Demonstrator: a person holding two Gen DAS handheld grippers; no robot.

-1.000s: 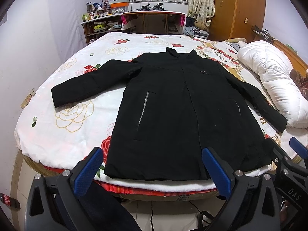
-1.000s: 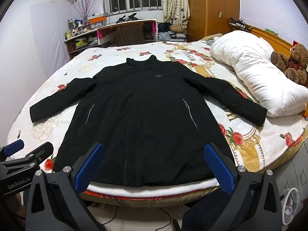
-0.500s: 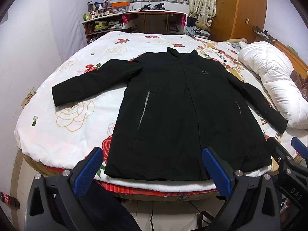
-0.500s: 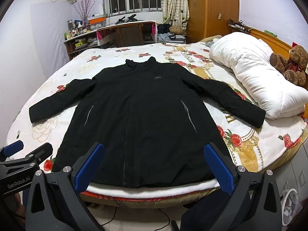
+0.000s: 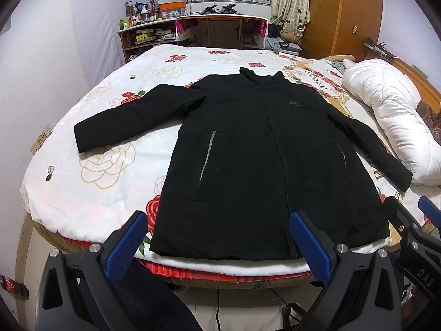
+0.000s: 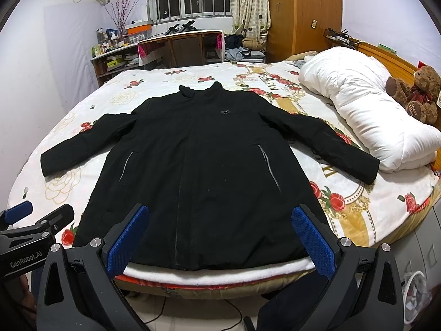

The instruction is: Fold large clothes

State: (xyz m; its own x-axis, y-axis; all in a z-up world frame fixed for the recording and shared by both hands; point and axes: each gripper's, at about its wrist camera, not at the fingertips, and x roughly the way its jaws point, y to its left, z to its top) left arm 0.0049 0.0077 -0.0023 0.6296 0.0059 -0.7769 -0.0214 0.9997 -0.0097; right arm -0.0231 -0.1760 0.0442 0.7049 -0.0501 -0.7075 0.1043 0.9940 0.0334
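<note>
Left wrist view: black coat [image 5: 264, 165] lies flat beyond both wide-spread, empty hand-held grippers [image 5: 220, 237] [image 6: 220, 234], seemingly untouched.

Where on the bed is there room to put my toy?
Bare sheet lies between the black coat and the desk, and below its left-hand sleeve. The side by the white duvet and teddy bear is crowded.

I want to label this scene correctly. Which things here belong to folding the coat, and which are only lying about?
Belong to the job:
- black coat, spread flat, front up, sleeves out
- bed under it
- left gripper and right gripper, both open, holding nothing

Just lying about:
- white duvet
- teddy bear
- desk
- shelf of bottles
</note>
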